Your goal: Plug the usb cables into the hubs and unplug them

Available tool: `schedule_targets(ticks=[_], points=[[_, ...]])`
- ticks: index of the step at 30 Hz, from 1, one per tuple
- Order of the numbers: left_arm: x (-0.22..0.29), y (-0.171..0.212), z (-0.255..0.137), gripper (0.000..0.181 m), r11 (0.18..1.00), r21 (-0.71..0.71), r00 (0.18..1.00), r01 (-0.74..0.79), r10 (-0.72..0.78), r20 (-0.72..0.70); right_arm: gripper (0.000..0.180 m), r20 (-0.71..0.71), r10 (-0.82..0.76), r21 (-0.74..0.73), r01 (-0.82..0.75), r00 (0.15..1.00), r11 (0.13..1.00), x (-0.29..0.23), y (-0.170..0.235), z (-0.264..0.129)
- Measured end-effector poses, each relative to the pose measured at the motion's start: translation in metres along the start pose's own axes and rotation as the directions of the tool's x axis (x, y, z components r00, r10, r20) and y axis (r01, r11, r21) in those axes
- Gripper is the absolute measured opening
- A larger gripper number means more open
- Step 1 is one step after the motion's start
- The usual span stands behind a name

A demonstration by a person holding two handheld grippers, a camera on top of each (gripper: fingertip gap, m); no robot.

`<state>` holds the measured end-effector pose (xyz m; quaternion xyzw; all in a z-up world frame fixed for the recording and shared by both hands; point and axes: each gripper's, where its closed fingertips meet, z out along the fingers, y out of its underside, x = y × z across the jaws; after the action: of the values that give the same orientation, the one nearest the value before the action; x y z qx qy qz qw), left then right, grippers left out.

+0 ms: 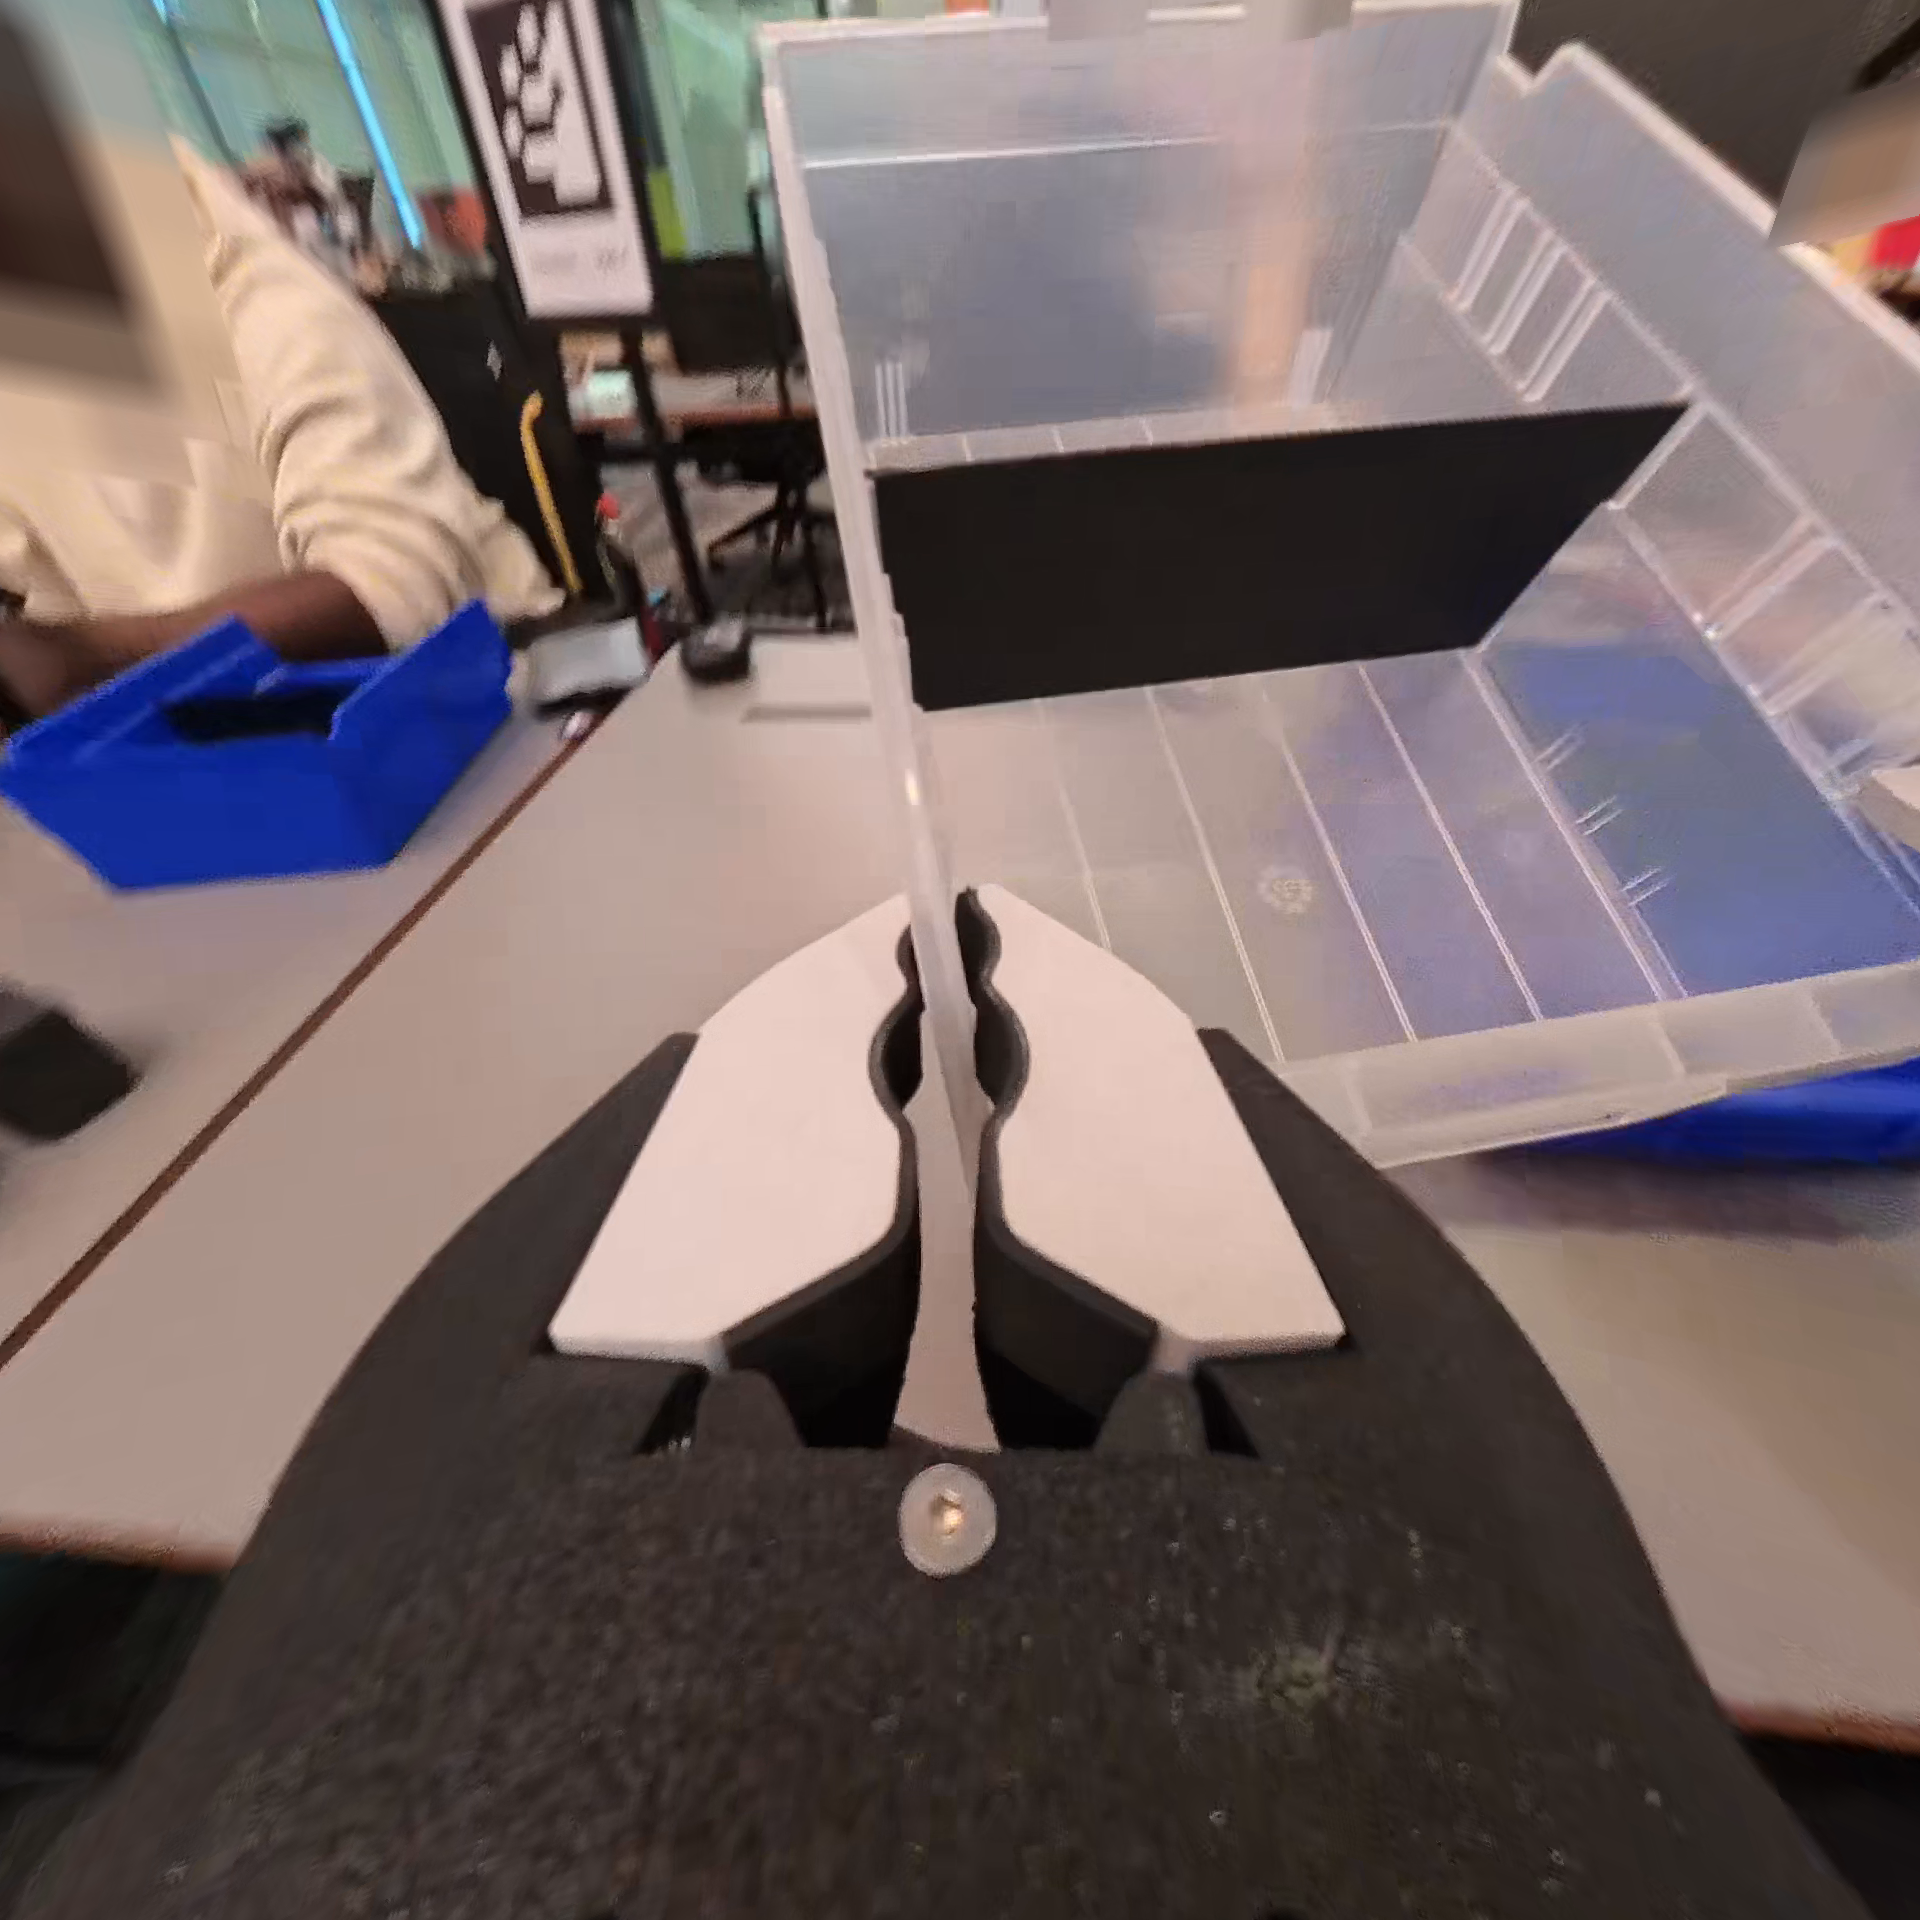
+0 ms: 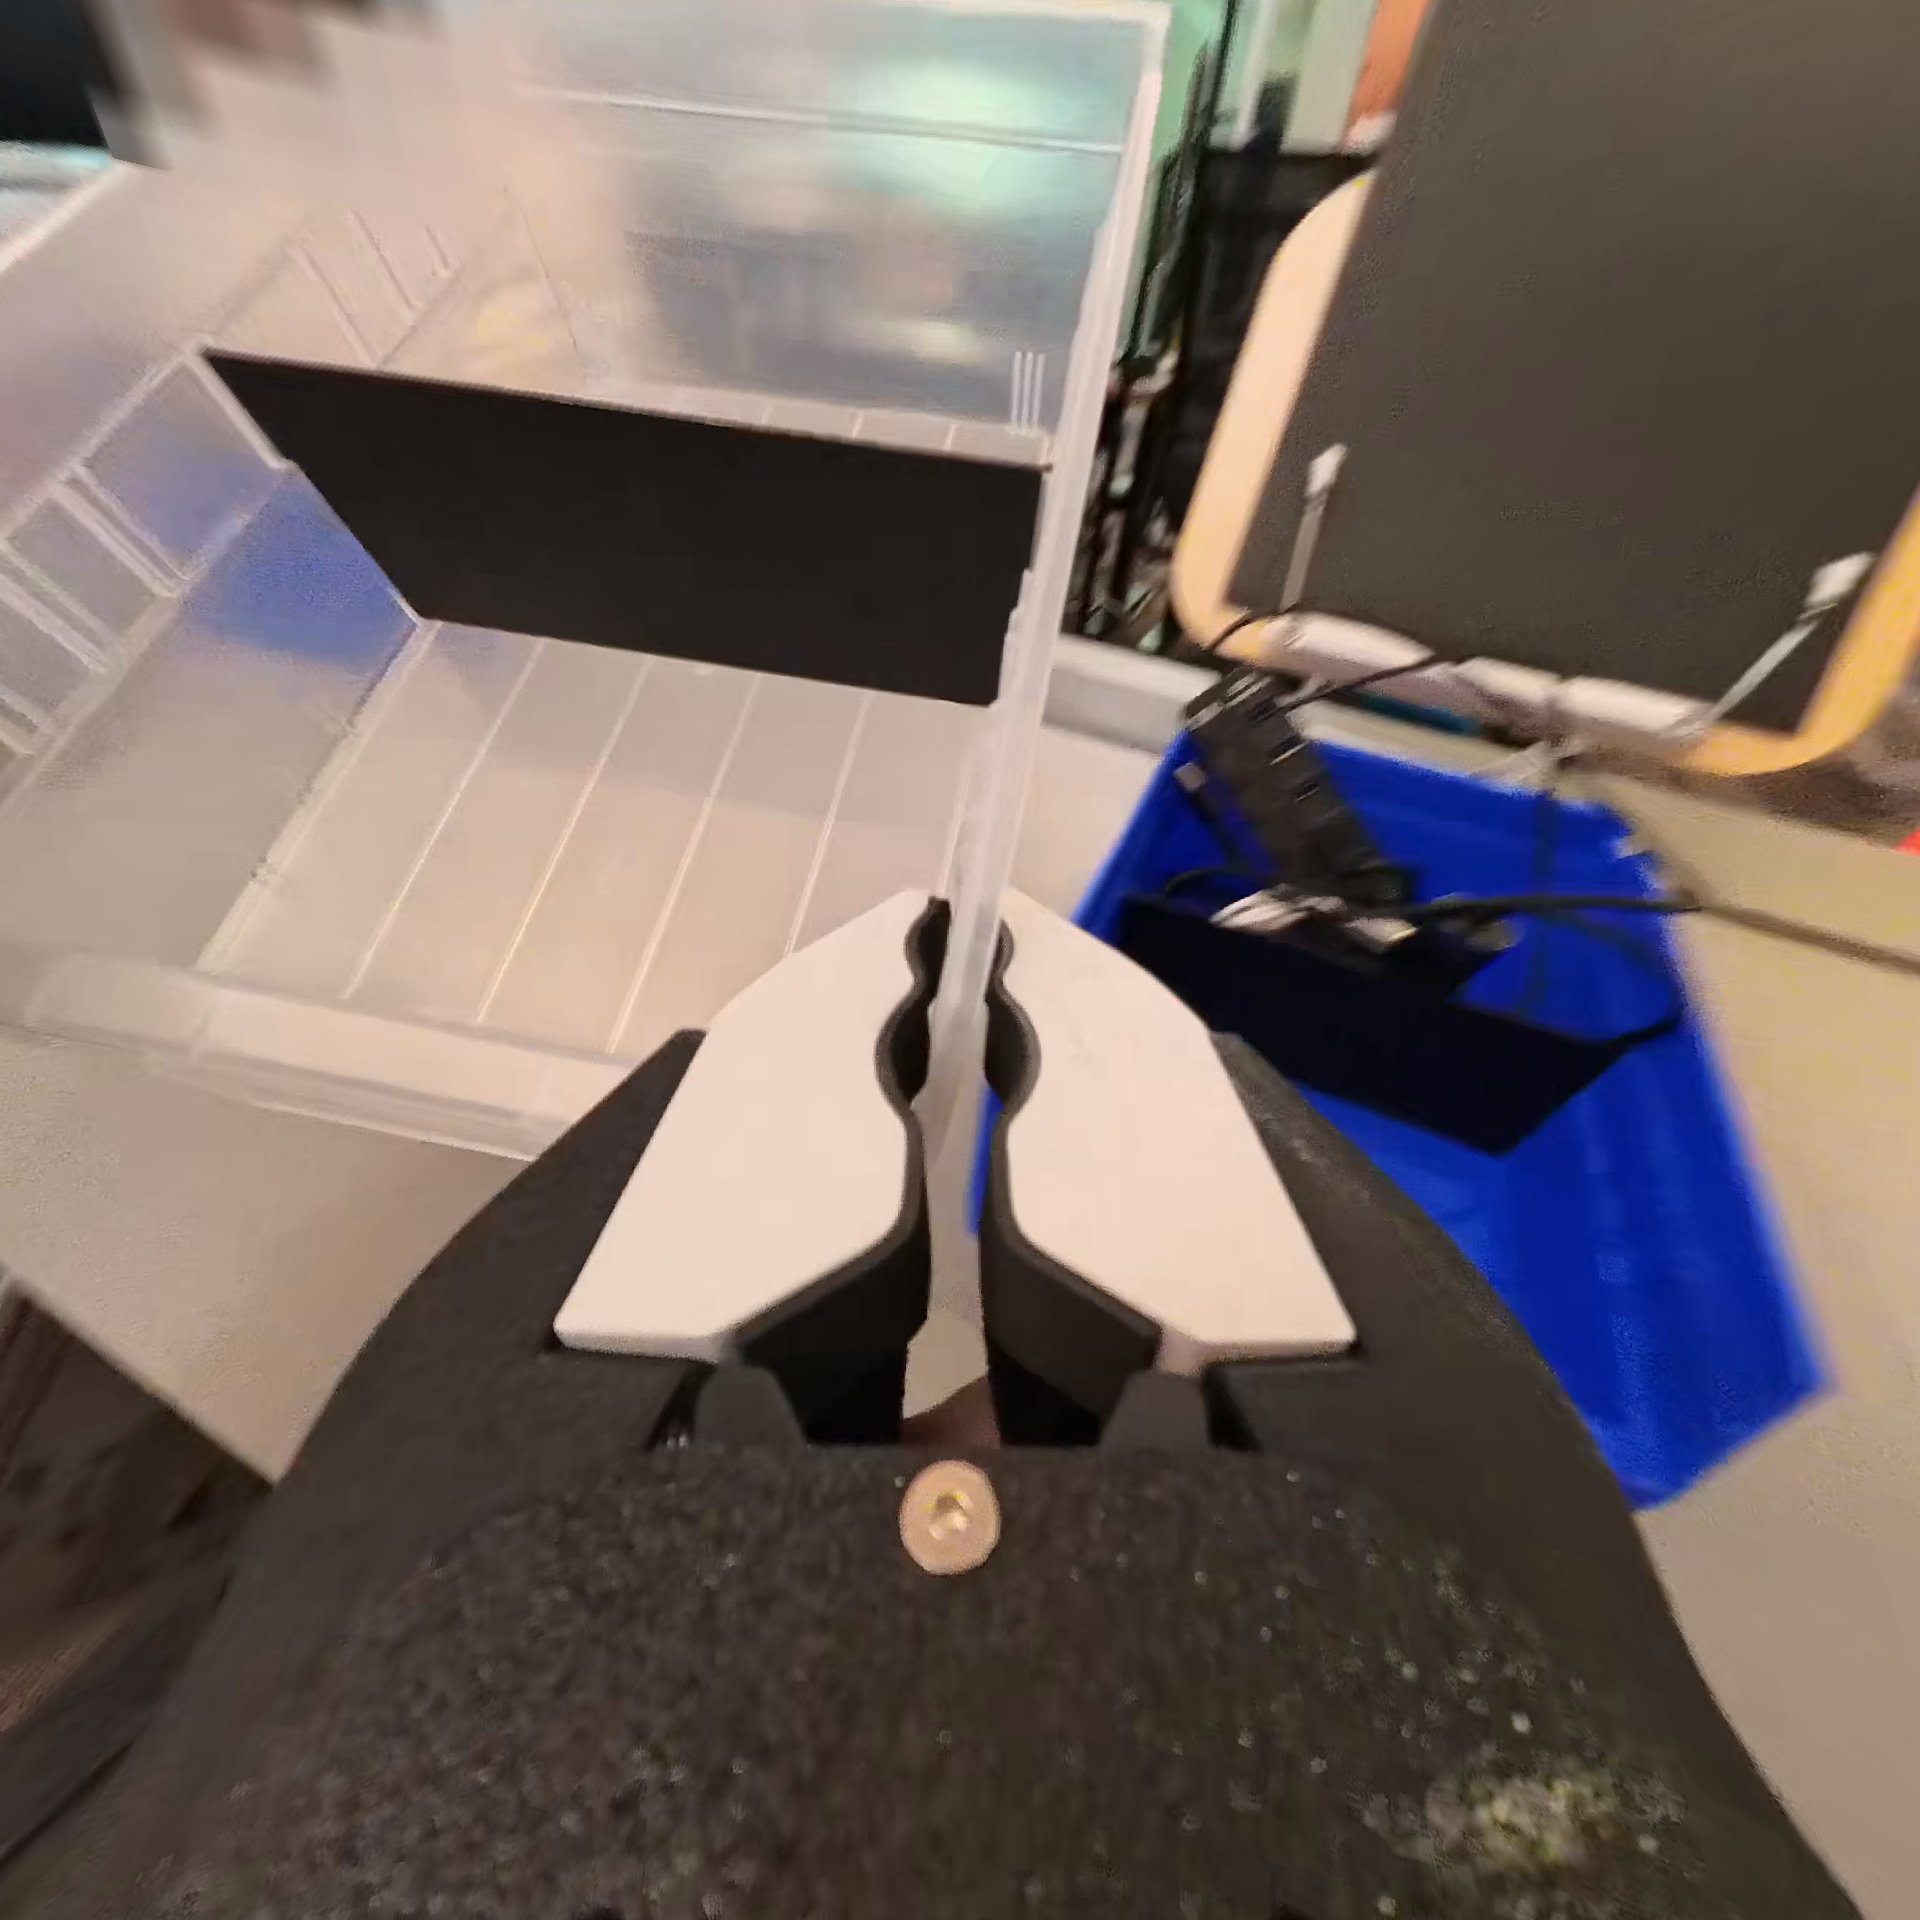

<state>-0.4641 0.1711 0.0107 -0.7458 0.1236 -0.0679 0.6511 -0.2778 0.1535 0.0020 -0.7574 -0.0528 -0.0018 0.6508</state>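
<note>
A clear plastic bin (image 1: 1351,831) with a black divider (image 1: 1247,551) across it fills the view ahead. My left gripper (image 1: 940,925) is shut on the bin's left side wall (image 1: 914,790), both pads pressed on the thin edge. In the right wrist view my right gripper (image 2: 971,920) is shut on the same bin's right side wall (image 2: 1023,727), with the divider (image 2: 644,530) to the left of it. A black USB hub (image 2: 1299,800) with cables (image 2: 1351,914) lies in a blue bin (image 2: 1558,1195) to the right of the clear bin.
Another blue bin (image 1: 260,748) stands on the grey table (image 1: 623,935) at the left, with a person's hand (image 1: 301,613) in it. A blue edge (image 1: 1818,1122) shows under the clear bin. A dark panel with a wooden frame (image 2: 1247,416) stands at the back right.
</note>
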Motion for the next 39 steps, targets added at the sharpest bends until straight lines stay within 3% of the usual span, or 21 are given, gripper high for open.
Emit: schedule_targets(ticks=[5, 9, 14, 18, 21, 24, 33, 39], points=[[0.114, -0.069, 0.026, 0.004, 0.99, 0.137, 0.99, -0.037, 0.055, -0.129, 0.004, -0.205, -0.003, 0.108, 0.025, 0.979, 0.994, 0.117, -0.057, -0.052], [0.243, -0.092, 0.046, 0.005, 0.987, 0.155, 0.946, -0.047, 0.094, -0.31, 0.004, -0.356, 0.042, 0.088, -0.011, 0.934, 0.996, 0.237, -0.066, -0.099], [0.409, -0.056, 0.074, 0.007, 0.999, 0.021, 0.876, -0.027, 0.034, -0.482, 0.002, -0.461, 0.055, 0.031, -0.046, 0.886, 0.998, 0.385, -0.014, -0.14], [0.491, 0.004, 0.1, 0.006, 0.988, -0.093, 0.874, -0.119, 0.06, -0.483, 0.002, -0.526, 0.139, -0.097, -0.222, 0.839, 0.97, 0.465, 0.077, -0.14], [0.514, 0.05, 0.115, 0.005, 0.968, -0.204, 0.88, -0.148, 0.035, -0.473, 0.002, -0.511, 0.188, -0.168, -0.312, 0.839, 0.935, 0.486, 0.135, -0.129], [0.516, 0.079, 0.116, 0.007, 0.954, -0.261, 0.884, -0.15, 0.011, -0.468, 0.002, -0.456, 0.209, -0.232, -0.343, 0.865, 0.91, 0.488, 0.168, -0.117], [0.508, 0.094, 0.136, 0.013, 0.95, -0.292, 0.889, -0.108, -0.039, -0.456, 0.003, -0.41, 0.117, -0.315, -0.261, 0.904, 0.912, 0.49, 0.186, -0.083], [0.506, 0.088, 0.139, 0.019, 0.942, -0.326, 0.822, -0.083, -0.12, -0.556, 0.003, -0.416, 0.2, -0.258, -0.326, 0.887, 0.91, 0.491, 0.183, -0.071]])
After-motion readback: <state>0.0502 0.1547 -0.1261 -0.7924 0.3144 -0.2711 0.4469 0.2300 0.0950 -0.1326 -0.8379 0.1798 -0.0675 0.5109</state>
